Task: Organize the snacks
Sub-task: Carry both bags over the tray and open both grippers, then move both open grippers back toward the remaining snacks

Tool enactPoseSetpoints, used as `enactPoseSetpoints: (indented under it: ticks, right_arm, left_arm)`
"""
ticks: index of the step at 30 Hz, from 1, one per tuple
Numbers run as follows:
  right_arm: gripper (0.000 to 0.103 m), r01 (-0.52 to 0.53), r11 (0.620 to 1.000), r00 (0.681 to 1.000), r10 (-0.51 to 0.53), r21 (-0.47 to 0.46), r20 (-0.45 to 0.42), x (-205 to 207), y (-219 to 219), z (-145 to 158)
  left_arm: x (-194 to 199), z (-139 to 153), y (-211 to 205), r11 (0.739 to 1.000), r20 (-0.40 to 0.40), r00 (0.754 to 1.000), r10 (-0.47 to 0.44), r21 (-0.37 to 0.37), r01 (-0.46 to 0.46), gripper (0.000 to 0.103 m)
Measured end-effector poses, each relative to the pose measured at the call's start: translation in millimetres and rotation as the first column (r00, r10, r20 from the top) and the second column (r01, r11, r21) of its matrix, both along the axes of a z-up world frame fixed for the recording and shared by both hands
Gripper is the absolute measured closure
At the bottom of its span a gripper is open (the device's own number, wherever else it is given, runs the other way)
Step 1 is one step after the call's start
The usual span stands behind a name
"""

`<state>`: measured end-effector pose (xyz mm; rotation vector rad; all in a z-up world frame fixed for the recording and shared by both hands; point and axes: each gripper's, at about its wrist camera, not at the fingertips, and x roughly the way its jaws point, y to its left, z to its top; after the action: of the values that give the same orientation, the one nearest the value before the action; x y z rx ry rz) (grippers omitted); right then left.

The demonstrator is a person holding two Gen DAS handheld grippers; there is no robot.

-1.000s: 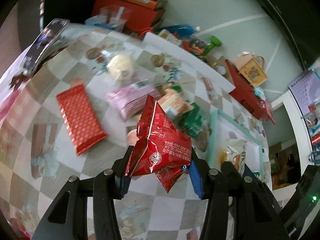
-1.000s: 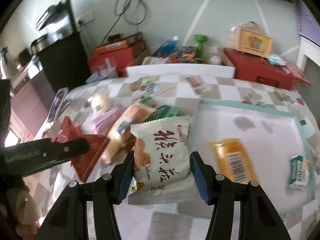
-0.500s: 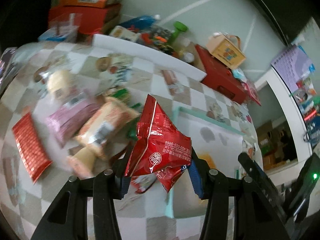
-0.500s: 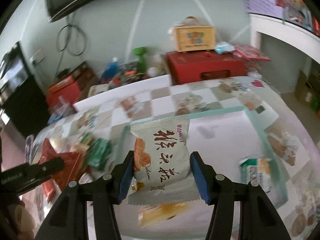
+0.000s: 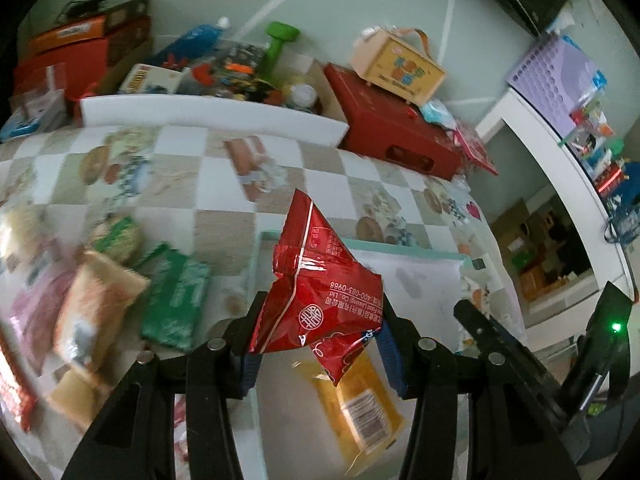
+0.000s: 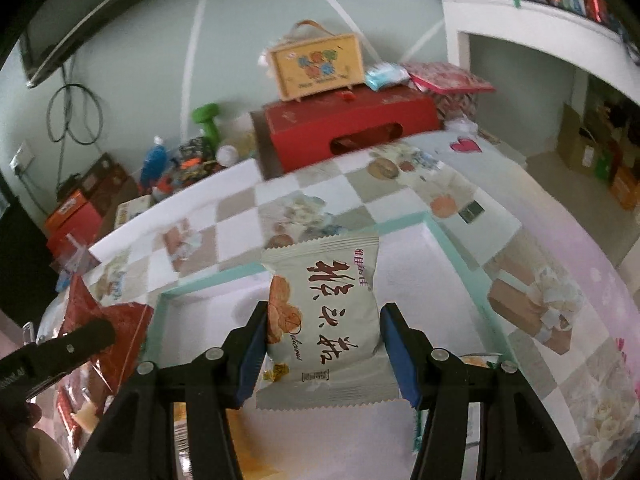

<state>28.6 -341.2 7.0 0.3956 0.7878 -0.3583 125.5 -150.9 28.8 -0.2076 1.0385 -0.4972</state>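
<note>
Both claws hold snacks above the tray.
Left claw [image 5: 318, 344] grips red pack [image 5: 316, 292]; right claw [image 6: 322, 354] grips white pack [image 6: 324, 320], both over the teal-rimmed tray [image 6: 452, 248] on the checkered tabletop [image 5: 180, 184]. Yellow pack [image 5: 356, 400] lies in tray; green pack [image 5: 176, 304] beside it.

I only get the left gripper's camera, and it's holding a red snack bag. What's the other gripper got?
Observer: The right gripper is shut on a white snack packet with dark brush lettering.
Child: Is it over the tray?
Observer: Yes, it is held above the white tray with the teal rim.
Child: My view cuts off the table's right end. What's there?
Observer: The checkered tablecloth carries on, printed with a wrapped gift and a red heart.
</note>
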Motion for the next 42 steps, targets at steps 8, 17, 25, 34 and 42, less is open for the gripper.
enactPoseSetpoints:
  ticks: [8, 17, 25, 34, 42]
  right_arm:
    - [0.045, 0.023, 0.999, 0.999, -0.022, 0.023, -0.032, 4, -17, -20]
    - [0.043, 0.031, 0.999, 0.999, -0.030, 0.010, -0.045, 6, -21, -25]
    - [0.040, 0.034, 0.999, 0.998, -0.036, -0.028, -0.054, 5, -19, -19]
    - [0.013, 0.057, 0.997, 0.994, -0.061, -0.048, -0.094, 4, -23, -22]
    - [0.000, 0.067, 0.997, 0.991, -0.071, -0.036, -0.109, 3, -28, -29]
  left_arm:
    - [17, -27, -41, 0.998, -0.066, 0.996, -0.064, 0.013, 0.065, 0.051]
    - [18, -45, -74, 0.993, -0.120, 0.987, -0.111, 0.021, 0.114, 0.046]
    - [13, -34, -67, 0.995, -0.108, 0.990, -0.089, 0.044, 0.095, 0.032]
    - [8, -19, -40, 0.984, 0.006, 0.999, 0.045, 0.173, -0.046, 0.009]
    - [13, -27, -26, 0.942, 0.071, 0.989, 0.126, 0.304, -0.142, 0.001]
